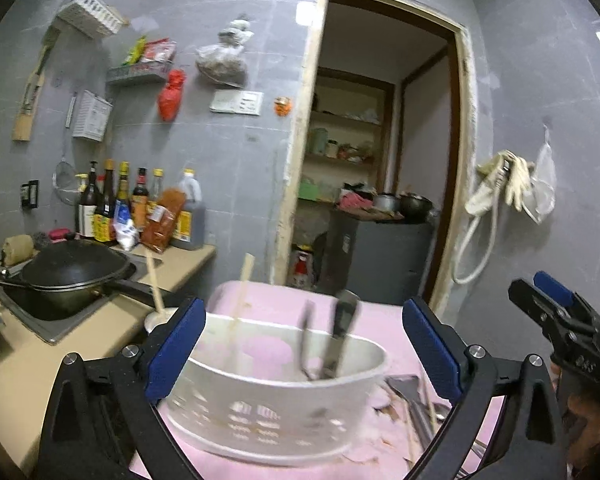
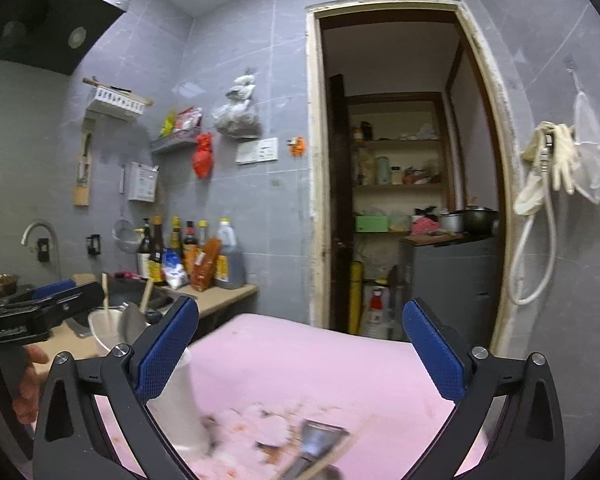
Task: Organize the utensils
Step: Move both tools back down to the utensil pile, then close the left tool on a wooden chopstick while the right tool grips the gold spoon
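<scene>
Between the left tongs (image 1: 304, 344), jaws spread wide and clamped on nothing, sits the white slotted caddy (image 1: 268, 396) on the pink-covered bench (image 2: 300, 360). Already in it: a pale chopstick (image 1: 240, 304) and two dark-handled utensils (image 1: 340, 336), upright but leaning. Loose utensils (image 1: 412, 400) lie on the cloth just right of the caddy; motion blur hides their type. Right tongs (image 2: 300, 344) also spread apart, empty, above a metal blade (image 2: 320, 436). Judgement: sorting is partly done; next pick calls for lowering onto the loose pieces. Farther left, a wok (image 1: 72, 268) and sauce bottles (image 1: 140, 204).
</scene>
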`<state>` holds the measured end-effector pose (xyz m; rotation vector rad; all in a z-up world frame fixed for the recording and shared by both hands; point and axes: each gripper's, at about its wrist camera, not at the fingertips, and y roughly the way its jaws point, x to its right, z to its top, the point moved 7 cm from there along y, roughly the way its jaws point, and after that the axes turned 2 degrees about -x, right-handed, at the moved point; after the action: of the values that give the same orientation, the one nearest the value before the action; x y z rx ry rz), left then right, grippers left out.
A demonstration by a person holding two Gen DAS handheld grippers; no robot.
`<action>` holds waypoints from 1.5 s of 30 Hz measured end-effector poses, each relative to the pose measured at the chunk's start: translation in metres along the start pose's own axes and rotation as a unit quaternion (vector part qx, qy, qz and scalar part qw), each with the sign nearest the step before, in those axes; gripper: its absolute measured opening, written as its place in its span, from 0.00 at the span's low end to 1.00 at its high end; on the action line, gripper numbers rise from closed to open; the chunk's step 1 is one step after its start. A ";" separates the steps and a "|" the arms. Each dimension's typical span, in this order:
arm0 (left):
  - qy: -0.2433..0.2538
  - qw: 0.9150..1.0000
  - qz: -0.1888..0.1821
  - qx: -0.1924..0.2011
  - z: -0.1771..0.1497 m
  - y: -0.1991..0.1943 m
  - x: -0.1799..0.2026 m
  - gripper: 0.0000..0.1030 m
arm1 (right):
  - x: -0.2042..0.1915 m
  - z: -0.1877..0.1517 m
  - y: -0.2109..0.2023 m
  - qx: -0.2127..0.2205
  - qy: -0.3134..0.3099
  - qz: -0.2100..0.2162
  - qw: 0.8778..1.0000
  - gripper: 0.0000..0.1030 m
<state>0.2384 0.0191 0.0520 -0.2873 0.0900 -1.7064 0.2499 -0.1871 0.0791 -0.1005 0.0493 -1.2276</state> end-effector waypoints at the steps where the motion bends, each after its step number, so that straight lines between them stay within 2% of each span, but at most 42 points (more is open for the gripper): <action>1: 0.004 1.000 -0.007 -0.006 -0.004 0.001 0.007 0.94 | 0.009 -0.002 -0.005 -0.003 -0.001 -0.010 1.000 1.00; 8: 0.024 0.998 -0.033 -0.050 -0.032 0.008 0.043 0.94 | 0.051 -0.020 -0.023 -0.034 0.002 -0.050 0.998 1.00; 15: 0.053 0.993 -0.040 -0.103 -0.061 0.021 0.066 0.94 | 0.074 -0.048 -0.035 -0.085 -0.009 -0.072 0.994 1.00; 20: 0.080 0.984 -0.047 -0.150 -0.081 0.030 0.079 0.94 | 0.080 -0.077 -0.038 -0.146 -0.022 -0.070 0.986 1.00; 27: 0.116 0.968 -0.057 -0.214 -0.113 0.046 0.096 0.92 | 0.086 -0.110 -0.046 -0.220 -0.018 -0.069 0.973 1.00; 29: 0.125 0.963 -0.060 -0.230 -0.120 0.050 0.101 0.87 | 0.087 -0.114 -0.047 -0.231 -0.015 -0.067 0.971 1.00; 31: 0.131 0.958 -0.064 -0.247 -0.129 0.055 0.105 0.77 | 0.086 -0.119 -0.048 -0.246 -0.011 -0.062 0.967 0.99; 32: 0.133 0.956 -0.066 -0.254 -0.130 0.057 0.105 0.75 | 0.086 -0.121 -0.047 -0.251 -0.011 -0.059 0.966 0.97; 34: 0.134 0.950 -0.071 -0.272 -0.137 0.061 0.107 0.66 | 0.085 -0.126 -0.047 -0.267 -0.011 -0.054 0.962 0.93; 42: 0.121 0.924 -0.095 -0.349 -0.162 0.085 0.114 0.34 | 0.071 -0.144 -0.038 -0.315 -0.025 -0.023 0.948 0.65; 43: 0.120 0.923 -0.094 -0.354 -0.164 0.086 0.114 0.30 | 0.068 -0.148 -0.037 -0.323 -0.031 -0.015 0.946 0.64; 45: 0.116 0.919 -0.090 -0.365 -0.167 0.092 0.113 0.29 | 0.062 -0.152 -0.035 -0.335 -0.040 -0.003 0.941 0.59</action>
<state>0.2717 -0.1236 -0.1138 -0.6575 0.9150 -1.8271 0.2241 -0.2647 -0.0675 -0.7446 0.3981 -1.1684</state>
